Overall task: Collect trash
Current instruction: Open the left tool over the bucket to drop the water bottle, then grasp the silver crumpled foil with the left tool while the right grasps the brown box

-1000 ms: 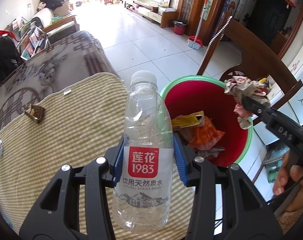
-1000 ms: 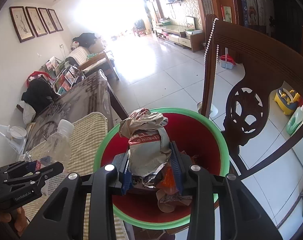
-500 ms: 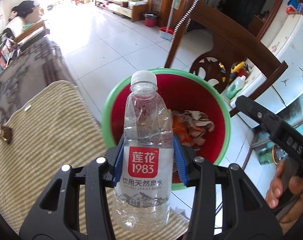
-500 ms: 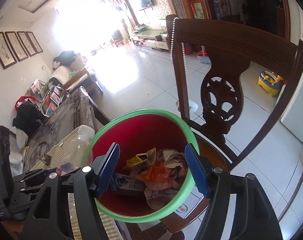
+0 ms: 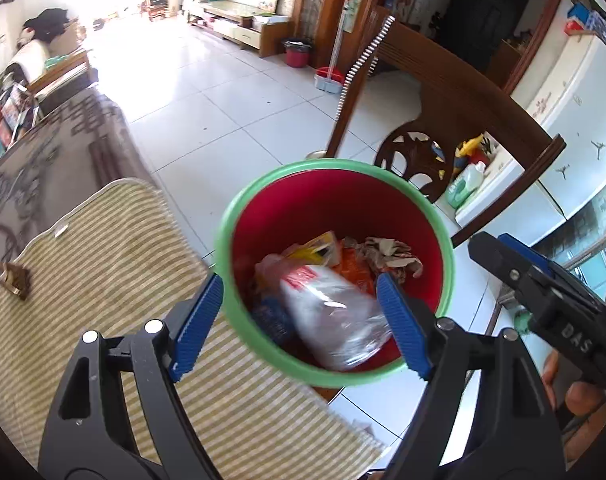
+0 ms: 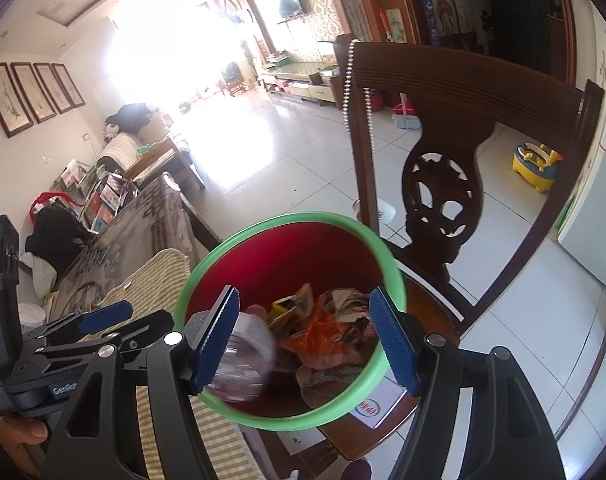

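A red bin with a green rim [image 5: 223, 240] stands on a wooden chair beside the table; it also shows in the right wrist view [image 6: 383, 248]. A clear plastic bottle with a red label [image 5: 327, 304] lies inside it, blurred, on crumpled paper and orange wrappers [image 5: 387, 252]; the bottle also shows in the right wrist view [image 6: 245, 356]. My left gripper [image 5: 299, 324] is open and empty above the bin's near edge. My right gripper [image 6: 307, 340] is open and empty above the bin; it also shows at the right of the left wrist view [image 5: 515, 264].
A striped green cloth [image 5: 83, 280] covers the table left of the bin, with a small brown object [image 5: 13, 282] on it. The carved wooden chair back [image 6: 455, 128] rises behind the bin. A white fridge [image 5: 575, 92] stands to the right. Tiled floor lies beyond.
My left gripper opened and let go of the bottle, which dropped into the bin. My right gripper earlier released the crumpled paper into the bin and stays open.
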A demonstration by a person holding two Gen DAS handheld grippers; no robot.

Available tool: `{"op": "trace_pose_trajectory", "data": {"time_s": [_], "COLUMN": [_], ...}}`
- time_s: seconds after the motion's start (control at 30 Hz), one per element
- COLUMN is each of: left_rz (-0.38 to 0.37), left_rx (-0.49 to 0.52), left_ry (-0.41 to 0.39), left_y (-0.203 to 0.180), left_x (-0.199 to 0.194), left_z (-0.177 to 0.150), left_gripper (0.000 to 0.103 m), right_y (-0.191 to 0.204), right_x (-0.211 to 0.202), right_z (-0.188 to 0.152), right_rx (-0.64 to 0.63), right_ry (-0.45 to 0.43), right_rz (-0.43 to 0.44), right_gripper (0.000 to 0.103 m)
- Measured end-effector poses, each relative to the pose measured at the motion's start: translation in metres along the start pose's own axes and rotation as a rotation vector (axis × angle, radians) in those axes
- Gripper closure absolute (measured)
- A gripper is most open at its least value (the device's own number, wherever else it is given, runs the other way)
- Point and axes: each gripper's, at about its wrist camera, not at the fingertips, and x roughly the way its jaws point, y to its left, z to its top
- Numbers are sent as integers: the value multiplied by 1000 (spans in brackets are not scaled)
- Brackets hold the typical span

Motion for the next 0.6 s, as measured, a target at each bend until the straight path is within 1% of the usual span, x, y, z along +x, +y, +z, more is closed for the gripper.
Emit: {"op": "trace_pose_trajectory", "data": {"time_s": [0.13, 0.27, 0.37, 0.4, 0.43, 0.47, 0.6], "left_rz": [43, 110, 172, 203, 219, 248, 333], "left_rx": [-62, -136, -218, -259, -282, -320, -430], "left_ry": [-21, -34, -38, -37, -35, -27, -11], "left_y": [30, 75, 119, 141, 153, 174, 237], "left_x": [-19, -39, -54, -61, -64, -69, -87], "left_z": [-14, -30, -48, -56, -61, -71, -101], "left_gripper": [24, 23, 22, 22, 21, 21, 21], "right_y": [27, 61, 82, 91, 100, 107, 146], "right_x": [6, 14, 21, 23, 25, 27, 35], "right_z": [-3, -7, -12, -14, -16, -18, -28], "right_rx": [-43, -92, -117, -129, -141, -151, -195], "right_ry": [11, 30, 46, 52, 58, 61, 79], "right_rz": [30, 63, 84, 93, 100, 106, 128], "right_gripper": [37, 37, 37, 37, 37, 37, 37]}}
